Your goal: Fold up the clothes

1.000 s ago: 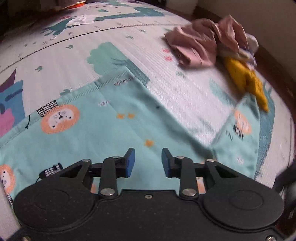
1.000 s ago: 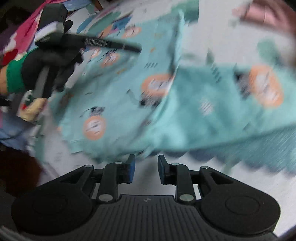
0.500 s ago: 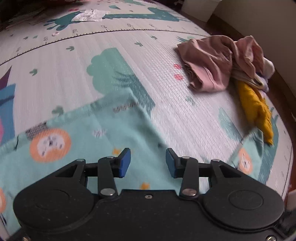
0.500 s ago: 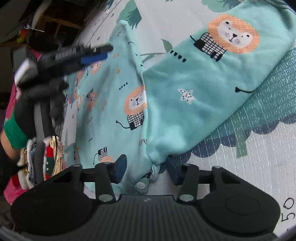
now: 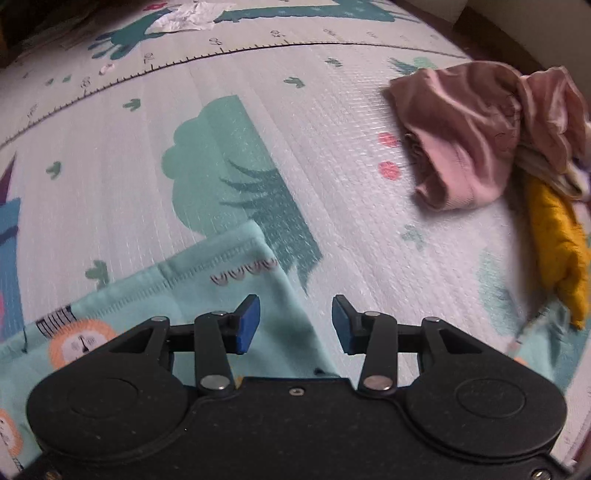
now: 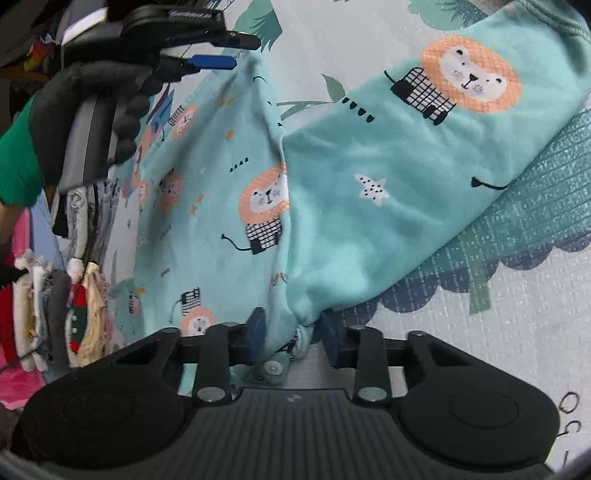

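A teal lion-print garment lies spread on the play mat, with one part folded over the rest. My right gripper is closing its jaws on the bunched fold at the garment's near edge, close to a snap button, and the cloth fills the gap between the pads. In the left wrist view, my left gripper hovers open over the stitched hem corner of the garment, gripping nothing. The right wrist view shows the left gripper in a black-gloved hand above the garment's far side.
A pink clothes heap and a yellow garment lie on the mat at the right. A white crumpled cloth is at the far edge. Stacked folded clothes sit left of the garment.
My left gripper has travelled across the garment to its hem corner, jaws a little wider. The right gripper's jaws widened, then narrowed onto the fold; the garment settled flat.
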Action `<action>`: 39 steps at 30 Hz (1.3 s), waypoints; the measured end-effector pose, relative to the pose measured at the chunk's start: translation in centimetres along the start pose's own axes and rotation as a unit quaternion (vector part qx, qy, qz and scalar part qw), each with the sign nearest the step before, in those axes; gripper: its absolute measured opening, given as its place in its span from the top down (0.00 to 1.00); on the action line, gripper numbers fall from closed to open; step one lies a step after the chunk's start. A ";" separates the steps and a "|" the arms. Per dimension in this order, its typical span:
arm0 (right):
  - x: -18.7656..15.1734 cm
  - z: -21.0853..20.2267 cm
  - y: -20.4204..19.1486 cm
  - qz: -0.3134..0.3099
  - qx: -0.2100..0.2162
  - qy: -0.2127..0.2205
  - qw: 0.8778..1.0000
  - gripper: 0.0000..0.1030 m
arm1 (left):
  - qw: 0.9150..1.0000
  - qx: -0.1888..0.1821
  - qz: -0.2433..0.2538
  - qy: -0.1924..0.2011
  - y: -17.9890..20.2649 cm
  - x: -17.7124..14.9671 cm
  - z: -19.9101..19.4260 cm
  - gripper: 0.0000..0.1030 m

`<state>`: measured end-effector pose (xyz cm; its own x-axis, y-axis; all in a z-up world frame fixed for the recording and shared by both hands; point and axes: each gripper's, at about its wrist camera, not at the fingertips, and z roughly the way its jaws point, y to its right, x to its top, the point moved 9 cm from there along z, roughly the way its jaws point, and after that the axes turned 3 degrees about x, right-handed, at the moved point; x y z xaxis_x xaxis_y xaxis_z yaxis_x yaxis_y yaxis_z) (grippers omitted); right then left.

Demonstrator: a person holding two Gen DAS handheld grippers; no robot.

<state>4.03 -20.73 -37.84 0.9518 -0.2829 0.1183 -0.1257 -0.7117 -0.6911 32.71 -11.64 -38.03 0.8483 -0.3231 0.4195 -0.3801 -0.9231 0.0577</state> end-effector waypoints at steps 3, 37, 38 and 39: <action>-0.1 -0.2 -0.1 -0.025 -0.003 0.001 1.000 0.77 | 1.000 0.011 -0.007 -0.005 -0.1 0.5 0.8 0.60; -7.3 2.5 -9.4 -0.691 -0.193 0.026 0.696 0.84 | 0.989 -0.106 -0.075 0.065 -10.9 -1.7 -4.7 0.94; -7.8 2.9 -9.6 -0.709 -0.196 0.023 0.677 0.84 | 0.990 -0.103 -0.073 0.064 -11.1 -1.7 -4.6 0.94; -8.3 3.3 -9.7 -0.725 -0.199 0.018 0.659 0.84 | 0.990 -0.101 -0.069 0.063 -11.3 -1.8 -4.4 0.94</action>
<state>-1.76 -9.39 -34.46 0.1453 0.8702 0.4708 0.8386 -0.3608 0.4081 33.88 0.29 -35.43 0.8492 -0.1569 0.5042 -0.3413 -0.8917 0.2974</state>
